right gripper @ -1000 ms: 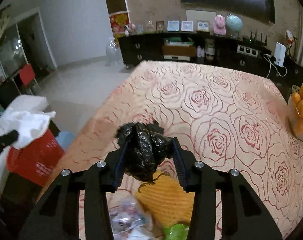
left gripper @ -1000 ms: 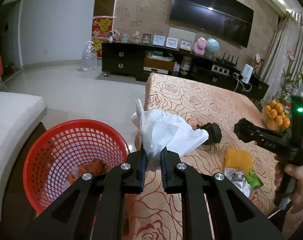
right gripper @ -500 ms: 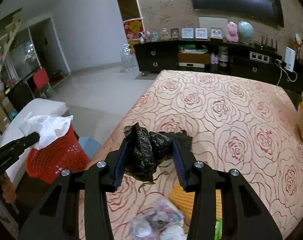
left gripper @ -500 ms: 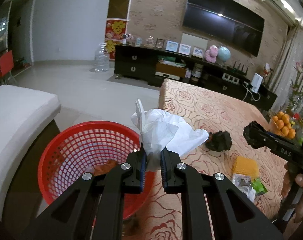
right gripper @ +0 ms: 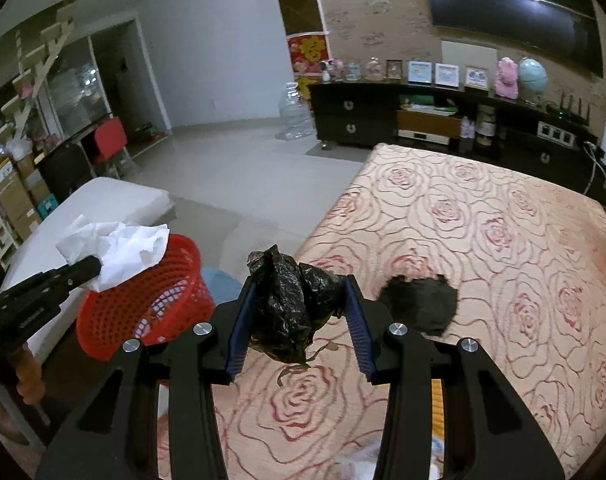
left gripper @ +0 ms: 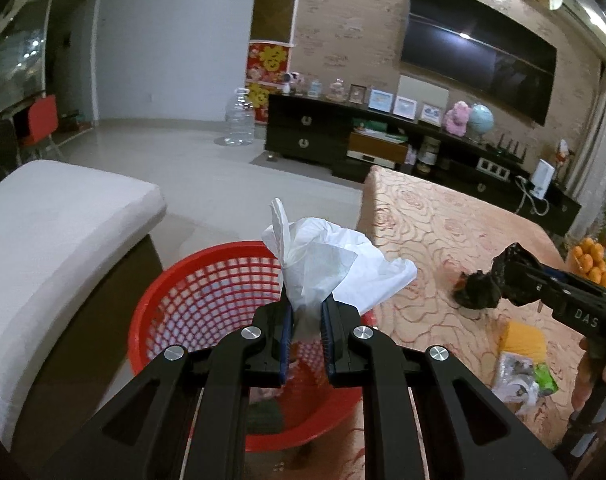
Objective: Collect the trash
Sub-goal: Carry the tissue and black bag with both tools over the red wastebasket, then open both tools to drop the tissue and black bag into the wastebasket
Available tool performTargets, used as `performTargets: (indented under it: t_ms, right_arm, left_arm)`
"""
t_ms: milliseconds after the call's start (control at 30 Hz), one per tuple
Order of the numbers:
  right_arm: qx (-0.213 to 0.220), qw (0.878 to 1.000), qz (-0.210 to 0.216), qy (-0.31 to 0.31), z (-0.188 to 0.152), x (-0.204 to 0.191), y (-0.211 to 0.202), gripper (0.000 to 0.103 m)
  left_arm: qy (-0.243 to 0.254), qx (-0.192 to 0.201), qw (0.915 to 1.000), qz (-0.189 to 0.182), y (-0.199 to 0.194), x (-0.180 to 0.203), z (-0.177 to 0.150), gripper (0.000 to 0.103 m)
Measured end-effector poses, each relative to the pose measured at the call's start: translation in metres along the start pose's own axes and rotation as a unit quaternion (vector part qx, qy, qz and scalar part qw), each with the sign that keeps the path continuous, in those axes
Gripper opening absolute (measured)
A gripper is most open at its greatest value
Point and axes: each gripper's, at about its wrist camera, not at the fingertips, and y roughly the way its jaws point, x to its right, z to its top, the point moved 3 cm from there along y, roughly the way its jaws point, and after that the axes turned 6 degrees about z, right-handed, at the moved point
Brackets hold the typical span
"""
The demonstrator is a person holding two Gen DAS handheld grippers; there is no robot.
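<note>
The worktop point(right gripper: 503, 248) wears a peach cloth patterned with red roses. Lying on it are a dark crumpled lump point(right gripper: 421, 306), a yellow sponge-like pad point(left gripper: 523, 338), and a clear wrapper with green scraps point(left gripper: 521, 378) just beside the pad at the near edge. A bowl of oranges point(left gripper: 593, 262) stands at its right side. On the tiled floor point(left gripper: 207, 168) beside the worktop sits a red mesh basket point(left gripper: 207, 304).

White tissue point(left gripper: 327, 268); red mesh basket point(left gripper: 191, 300); glossy black plastic bag point(right gripper: 291, 304); matte black wad point(right gripper: 421, 302). Tablecloth point(right gripper: 483, 240): peach w/ red rose outlines. Yellow pad point(left gripper: 523, 338) & green wrapper point(left gripper: 545, 376) nr its right edge. Grippers black, blue finger pads point(right gripper: 239, 328).
</note>
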Motion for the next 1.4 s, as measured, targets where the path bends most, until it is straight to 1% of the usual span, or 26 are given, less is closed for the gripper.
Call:
performTargets:
  t_ms: [200, 500, 600, 767, 1200, 1300, 1400]
  right_arm:
    - [-0.012, 0.999, 0.025, -0.017, 0.010, -0.027, 0.014, 0.042]
    - [-0.022, 0.995, 0.080, -0.051, 0.035, -0.072, 0.034, 0.042]
    - [-0.022, 0.993, 0.096, -0.060, 0.034, -0.083, 0.040, 0.042]
    - [-0.038, 0.993, 0.102, -0.049, 0.031, -0.085, 0.058, 0.042]
    - [-0.054, 0.992, 0.106, -0.046, 0.022, -0.095, 0.077, 0.042]
    - [-0.057, 0.991, 0.108, -0.045, 0.022, -0.097, 0.079, 0.042]
    - [-0.058, 0.991, 0.109, -0.043, 0.022, -0.099, 0.080, 0.042]
  left_arm:
    - [-0.010, -0.001, 0.9998, 0.018, 0.001, -0.015, 0.000, 0.012]
    - [-0.017, -0.009, 0.9987, 0.048, 0.007, -0.030, -0.001, 0.012]
    - [-0.018, -0.017, 0.9979, 0.061, 0.013, -0.035, -0.004, 0.012]
    - [-0.016, -0.036, 0.9964, 0.075, 0.028, -0.040, -0.008, 0.012]
    - [-0.016, -0.065, 0.9927, 0.101, 0.047, -0.048, -0.016, 0.012]
    - [-0.015, -0.077, 0.9916, 0.102, 0.054, -0.048, -0.019, 0.012]
    - [-0.011, -0.087, 0.9913, 0.099, 0.058, -0.045, -0.021, 0.017]
